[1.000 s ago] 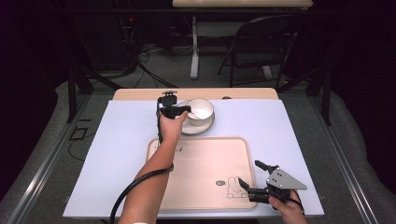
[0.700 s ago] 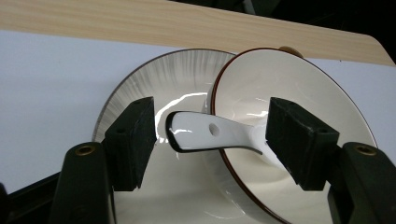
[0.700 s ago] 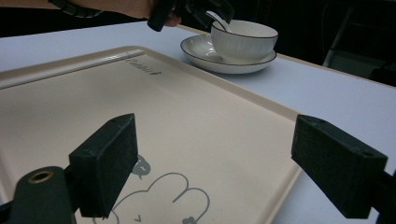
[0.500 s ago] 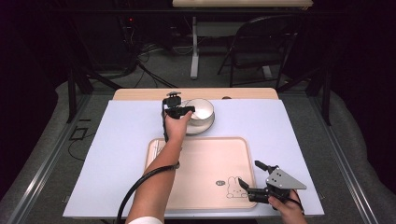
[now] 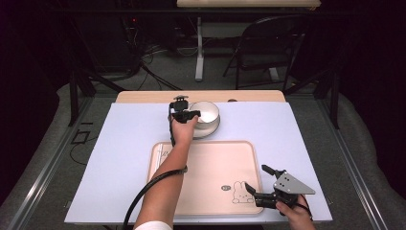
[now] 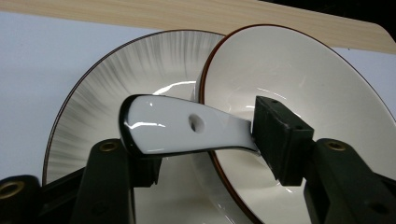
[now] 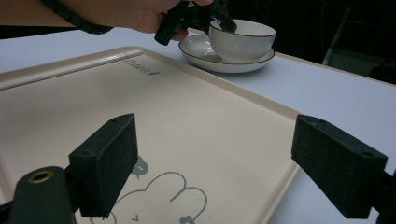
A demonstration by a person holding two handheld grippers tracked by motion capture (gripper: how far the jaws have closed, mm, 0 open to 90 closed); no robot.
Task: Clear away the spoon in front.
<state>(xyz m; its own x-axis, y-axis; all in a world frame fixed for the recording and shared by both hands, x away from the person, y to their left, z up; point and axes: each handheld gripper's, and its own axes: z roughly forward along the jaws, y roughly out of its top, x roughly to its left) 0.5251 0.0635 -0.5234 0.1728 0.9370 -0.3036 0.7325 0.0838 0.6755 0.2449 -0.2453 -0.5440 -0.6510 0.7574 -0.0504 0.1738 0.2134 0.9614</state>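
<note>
At the far middle of the surface [image 5: 119, 143], the left tool [image 5: 184, 114] reaches over the near rim of a white bowl [image 5: 207, 113] that sits on a grey-streaked saucer [image 5: 210, 130]. In the left gripper view its two black jaws stand on either side of a white ceramic spoon [image 6: 187, 126], whose flat handle with a small hole pokes out over the bowl's rim toward the camera while the scoop end stays inside. The jaws are closed in on the handle, the right pad touching it, so the tool looks to be gripping the spoon, though the left contact is partly hidden behind the handle. Glazed ceramic like this is hard, smooth and slick — it will slide between pads if pinched lightly, and it chips if it knocks the rim. It is light, so a firm hold on the flat of the handle near the hole, across its narrow sides, seems the safest place, followed by a straight lift to clear the bowl without tipping it. The right tool [image 5: 268, 191] rests at the near right corner of the beige tray [image 5: 201, 158] with its jaws wide open and nothing between them — well apart from the bowl.
</note>
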